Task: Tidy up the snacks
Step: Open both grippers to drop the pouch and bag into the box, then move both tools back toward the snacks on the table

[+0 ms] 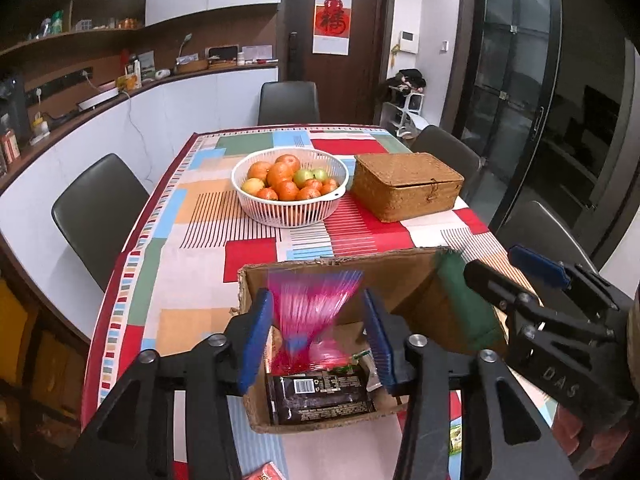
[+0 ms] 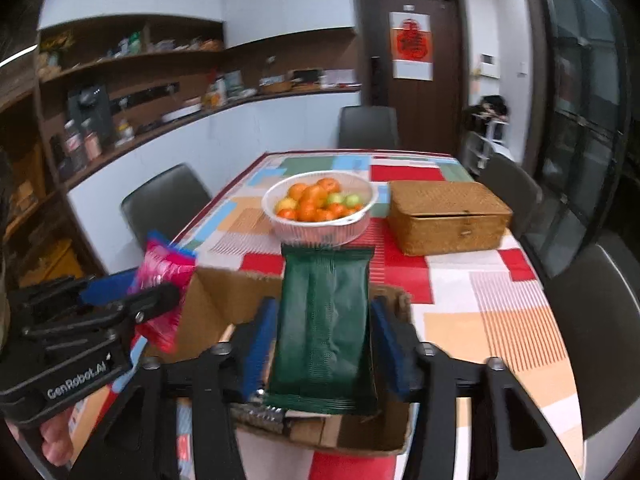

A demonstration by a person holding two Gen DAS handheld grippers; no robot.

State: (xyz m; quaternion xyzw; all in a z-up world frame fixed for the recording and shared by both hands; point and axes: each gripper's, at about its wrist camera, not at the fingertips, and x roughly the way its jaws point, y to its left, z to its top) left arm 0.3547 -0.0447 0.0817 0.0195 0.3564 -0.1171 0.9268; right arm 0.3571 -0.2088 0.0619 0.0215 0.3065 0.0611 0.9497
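The left gripper (image 1: 318, 336) is seen low in its frame with jaws parted, a blurred pink packet (image 1: 310, 312) standing between the blue pads; whether it is touched cannot be told. The right gripper (image 2: 324, 344) is likewise spread around an upright dark green packet (image 2: 324, 332). Both packets are over the open cardboard box (image 1: 404, 280), where a black wrapped bar (image 1: 318, 394) lies flat beside other small wrappers.

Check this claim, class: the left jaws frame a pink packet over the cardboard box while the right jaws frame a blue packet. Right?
Not quite. In the right wrist view the packet between the right jaws is dark green, not blue. The pink packet over the cardboard box is correct.
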